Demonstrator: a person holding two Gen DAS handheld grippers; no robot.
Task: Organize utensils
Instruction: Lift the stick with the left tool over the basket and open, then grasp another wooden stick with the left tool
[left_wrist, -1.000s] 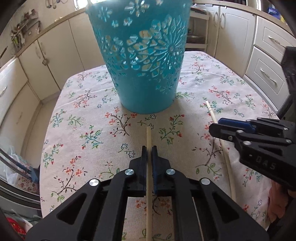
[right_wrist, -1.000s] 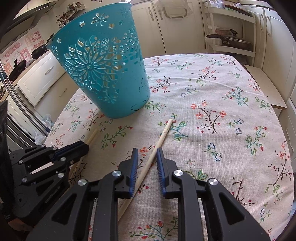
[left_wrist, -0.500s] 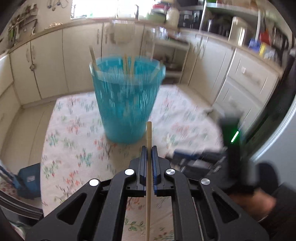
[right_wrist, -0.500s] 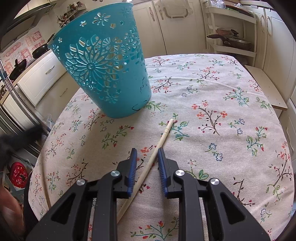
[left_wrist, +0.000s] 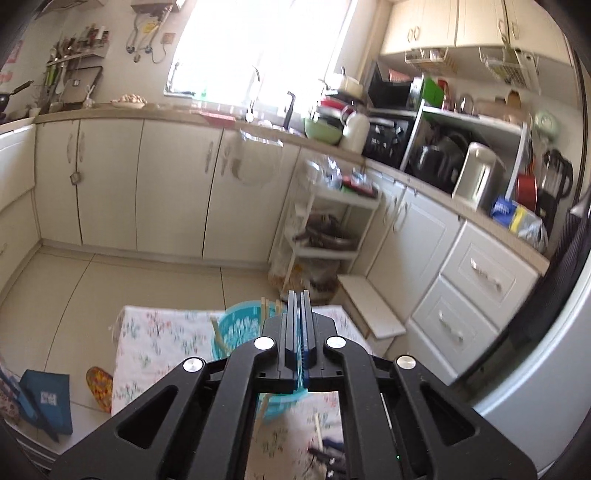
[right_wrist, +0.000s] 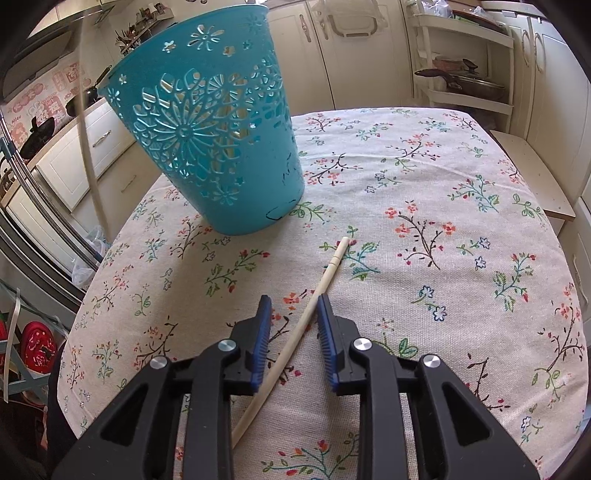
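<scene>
Standing near the tablecloth's (right_wrist: 424, 177) far-left edge, the teal basket (right_wrist: 207, 147) is seen holding chopsticks (left_wrist: 216, 334). One chopstick (right_wrist: 295, 328) lies untouched between the right gripper's (right_wrist: 291, 310) parted jaws; the left gripper (left_wrist: 299, 310) is closed, empty.

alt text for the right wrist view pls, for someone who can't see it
The right gripper hangs open over a wooden chopstick lying on the floral tablecloth, pads not touching it. A teal cut-out basket stands behind.
</scene>
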